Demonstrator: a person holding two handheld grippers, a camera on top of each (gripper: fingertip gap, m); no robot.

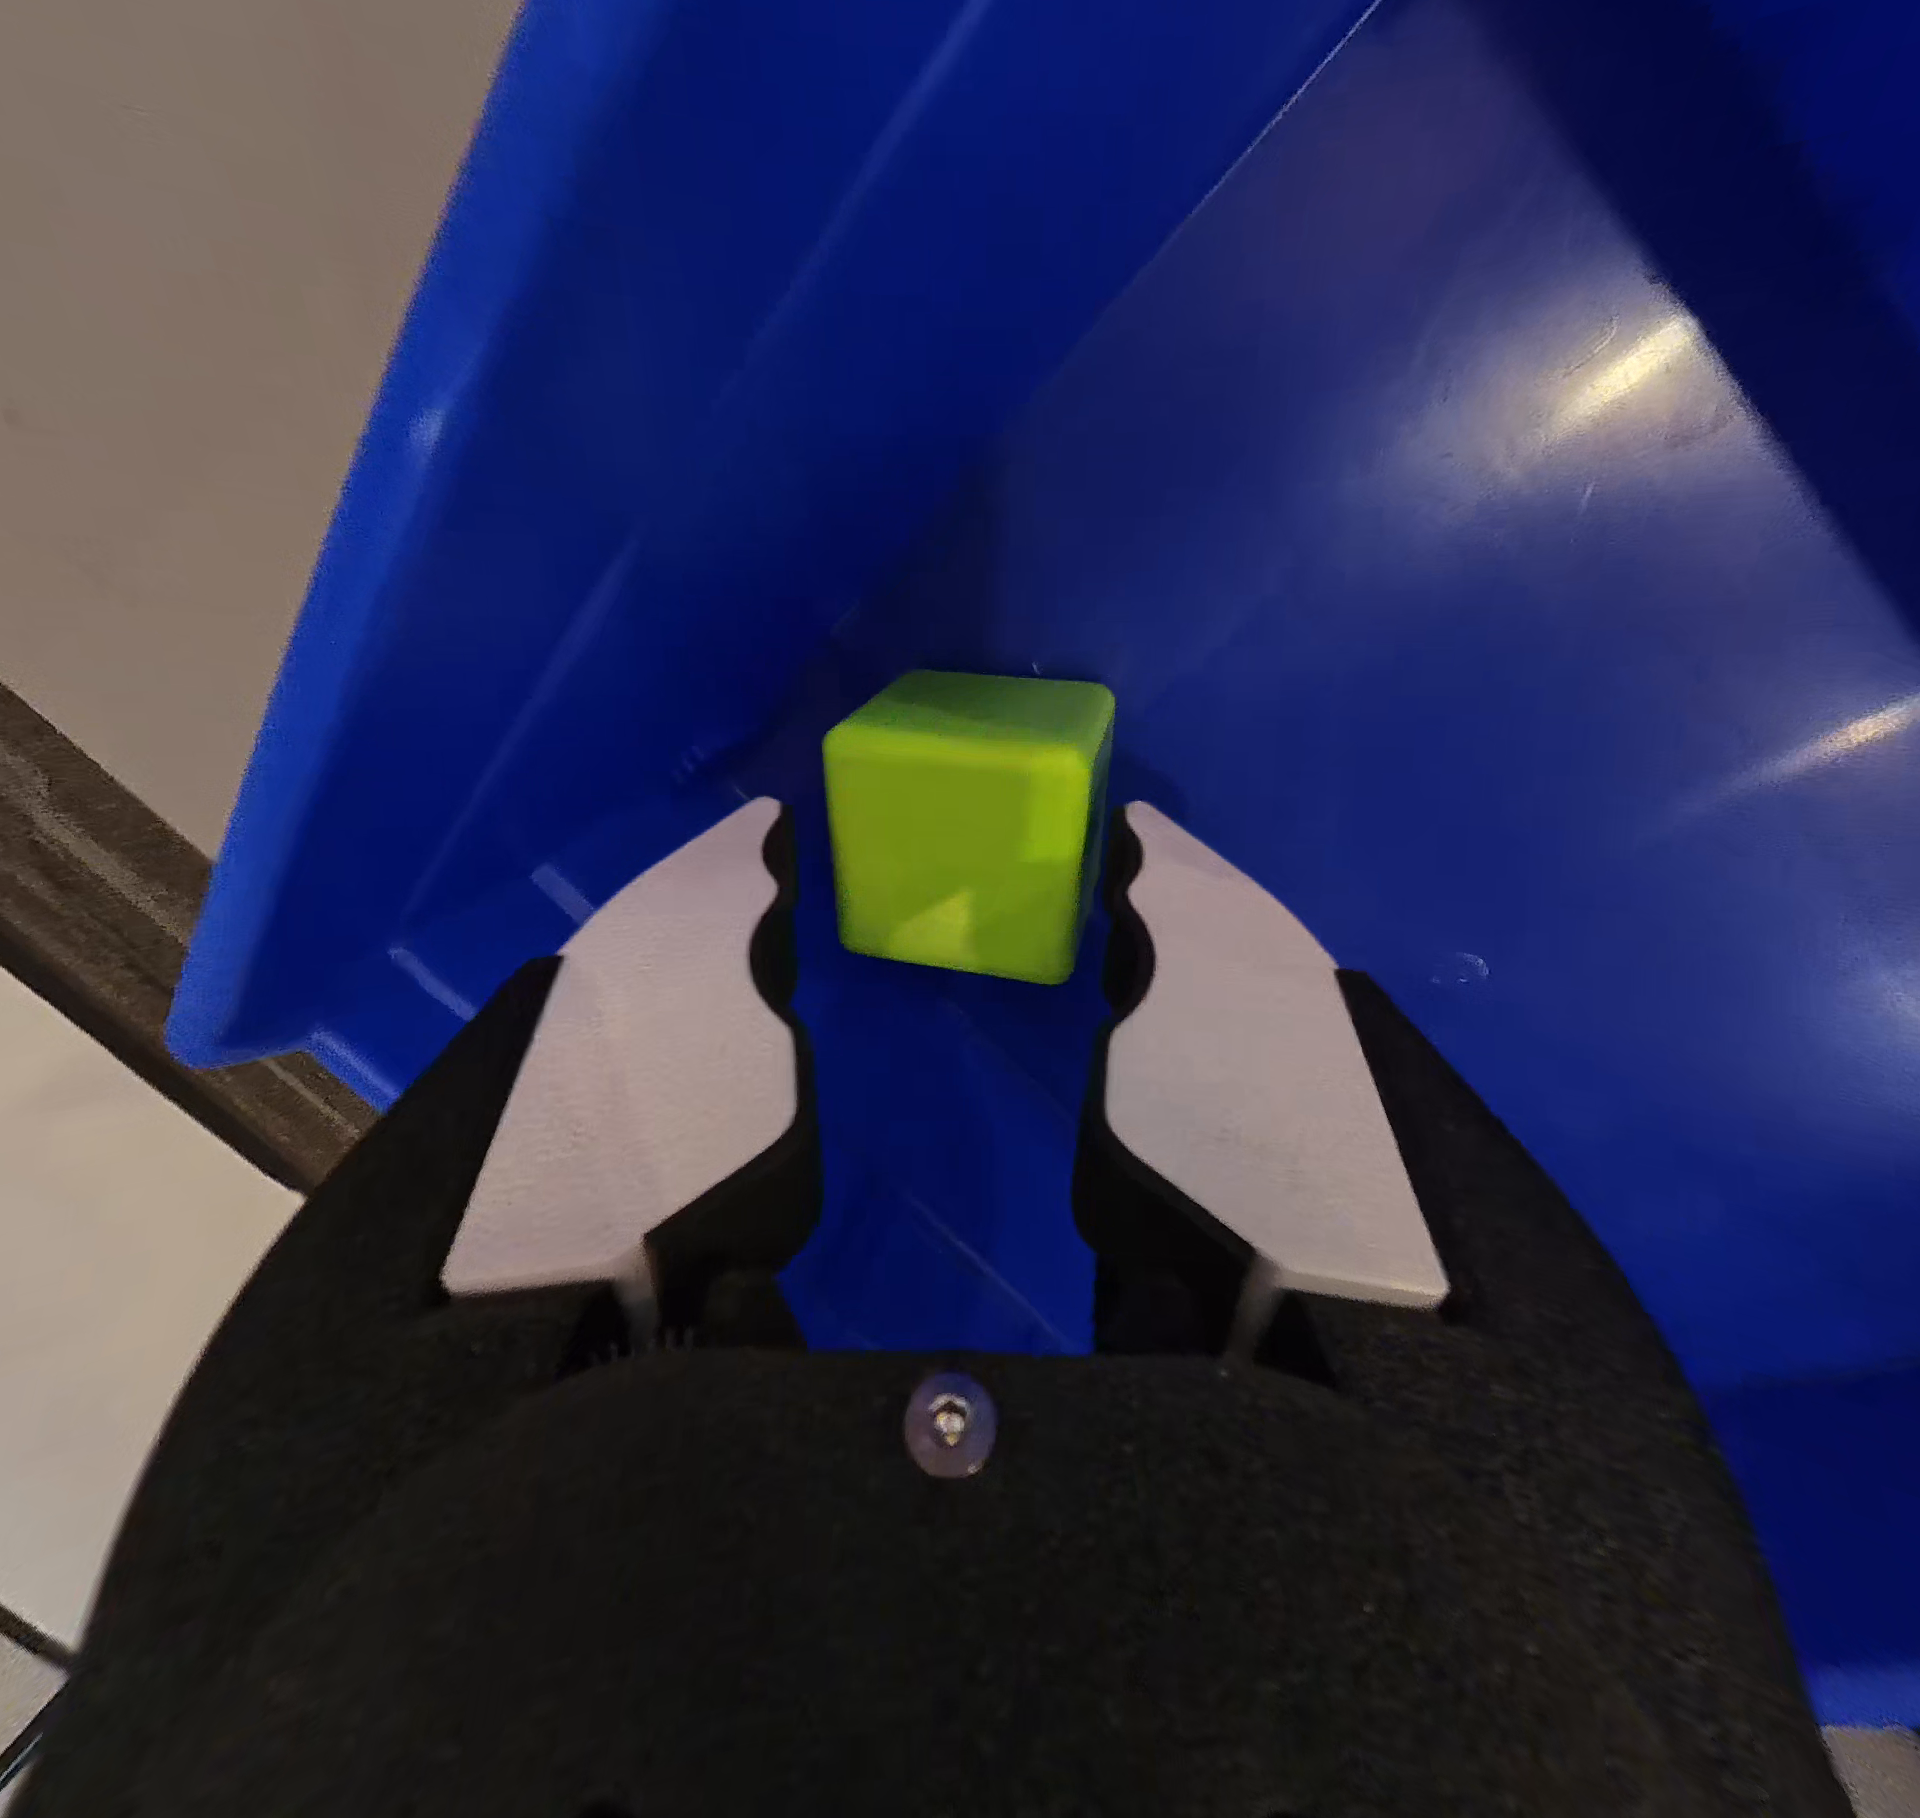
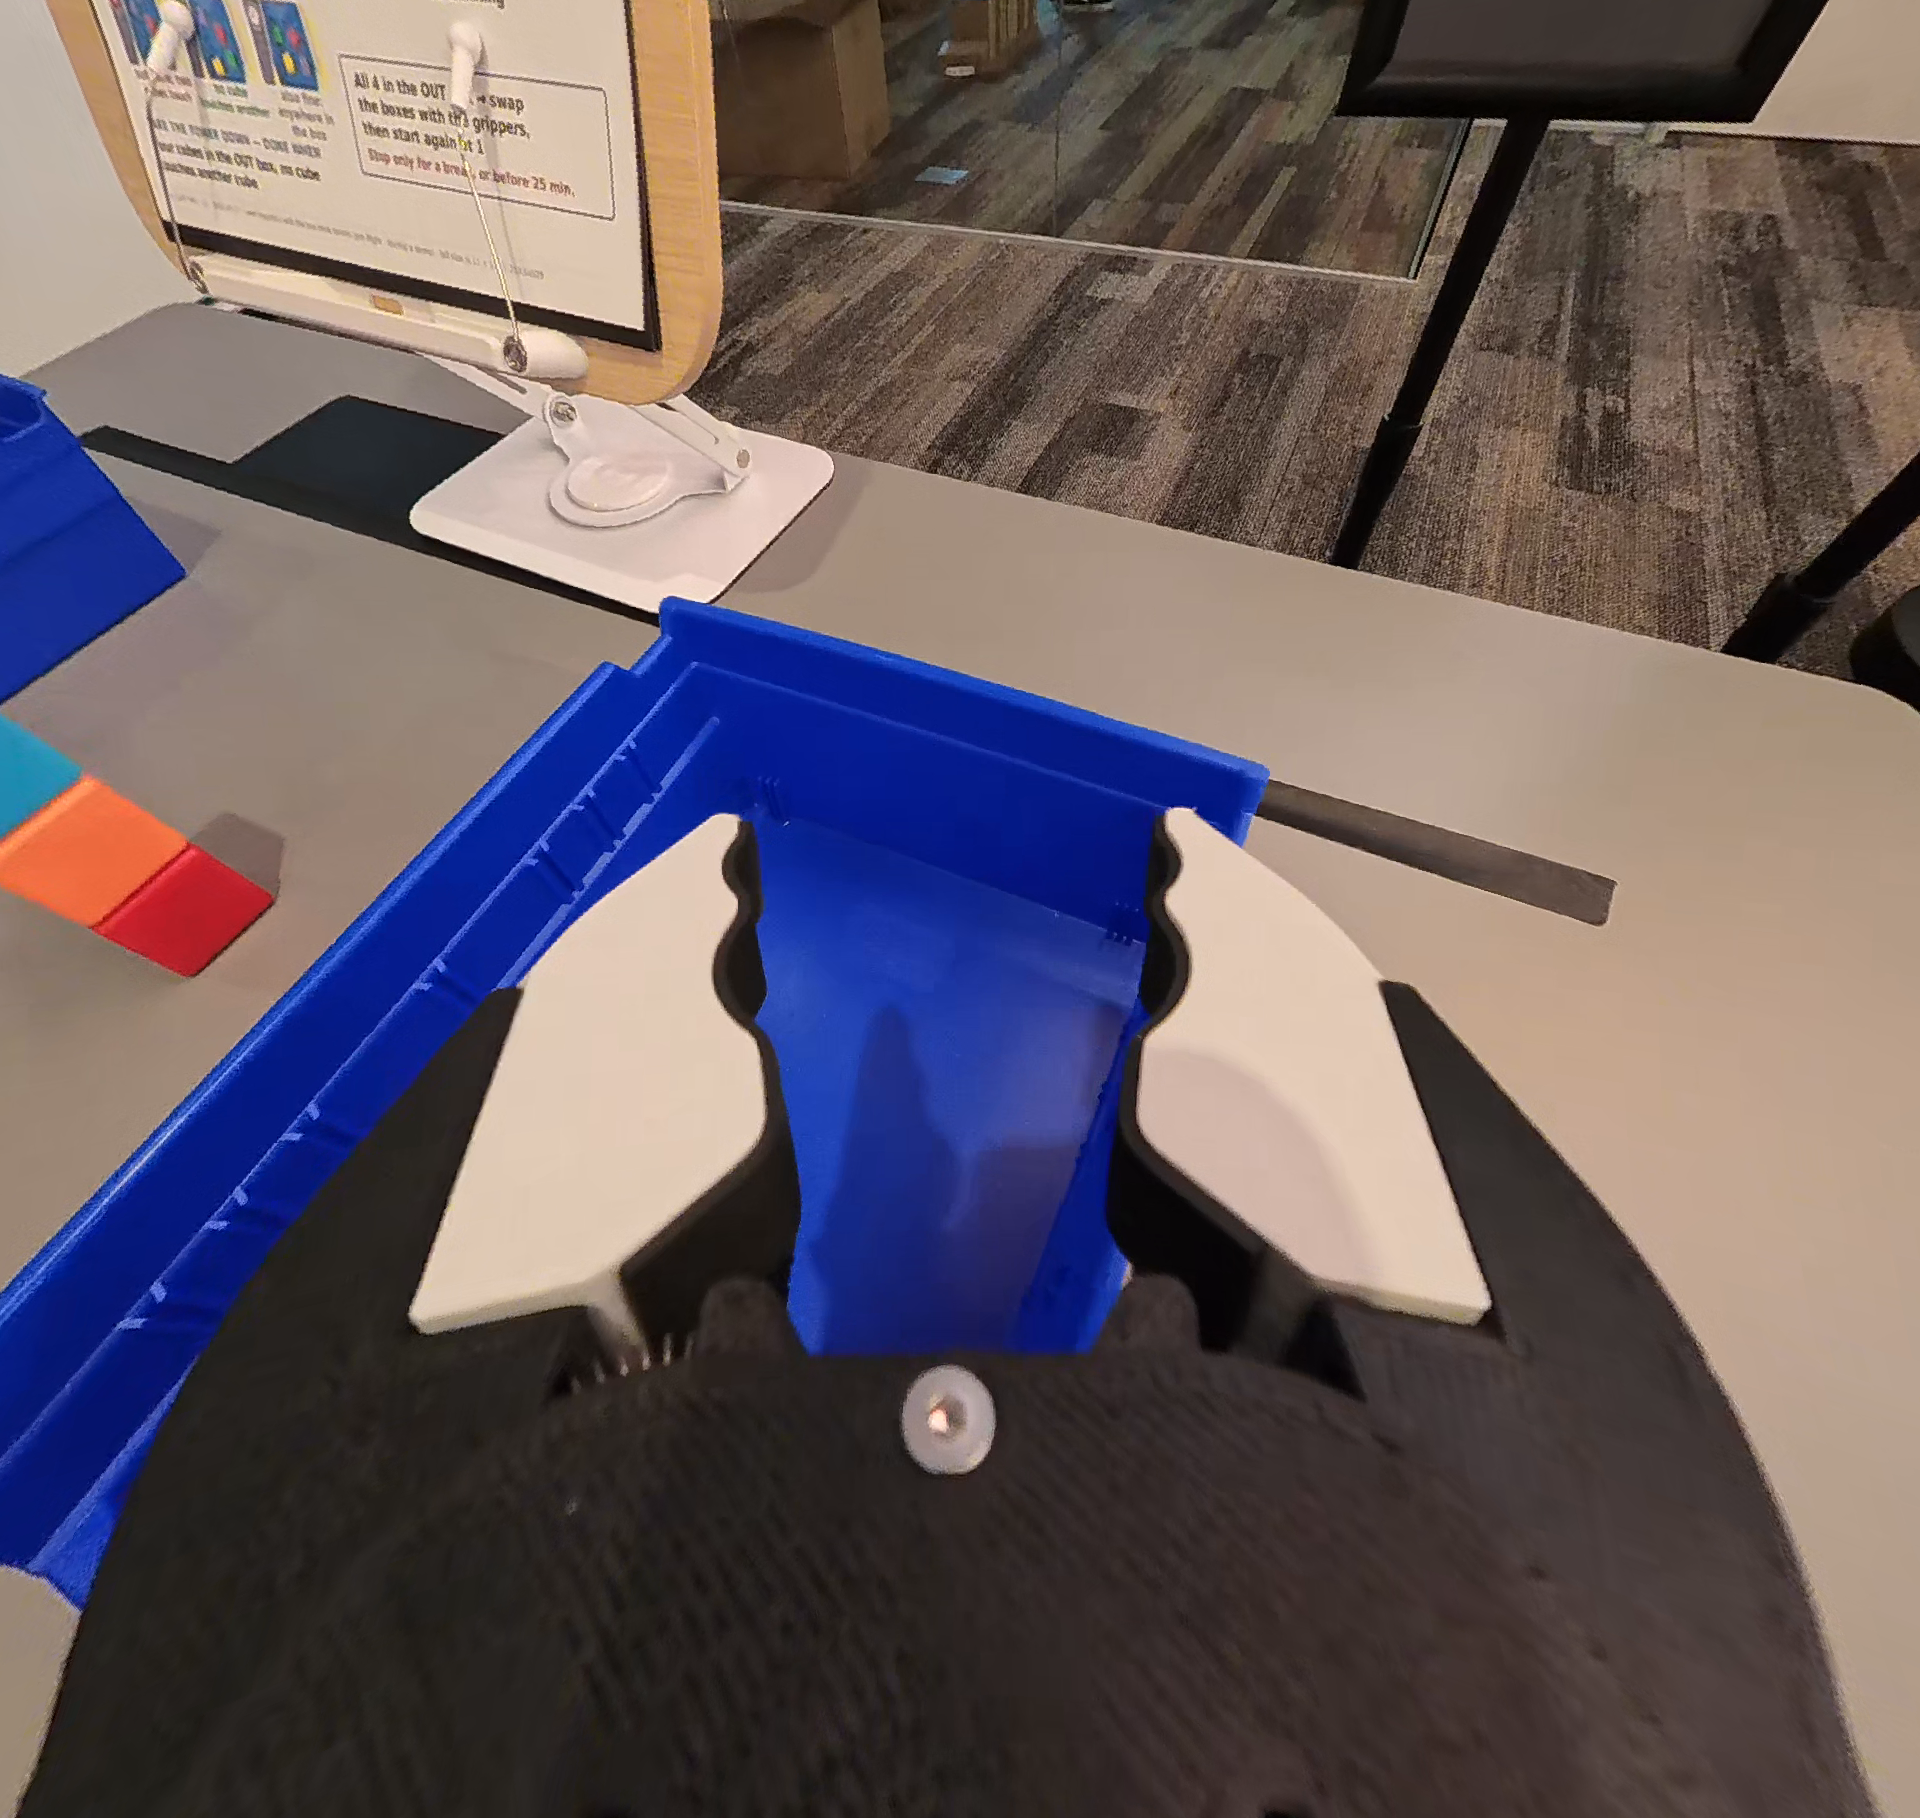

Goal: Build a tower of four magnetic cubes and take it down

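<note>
In the left wrist view a lime green cube rests on the floor of a blue bin, near its corner. My left gripper is open, its two fingertips on either side of the cube with small gaps showing. In the right wrist view my right gripper is open and empty, hovering over a second blue bin whose visible floor is bare. At the left edge of that view a stack of three cubes stands on the table: red at the bottom, orange above it, teal on top.
A stand with an instruction sheet sits on a white base at the table's back. Part of the other blue bin shows at far left. The grey table ends at right above a dark patterned floor. Spacing between my two grippers at the tips: around 70 cm.
</note>
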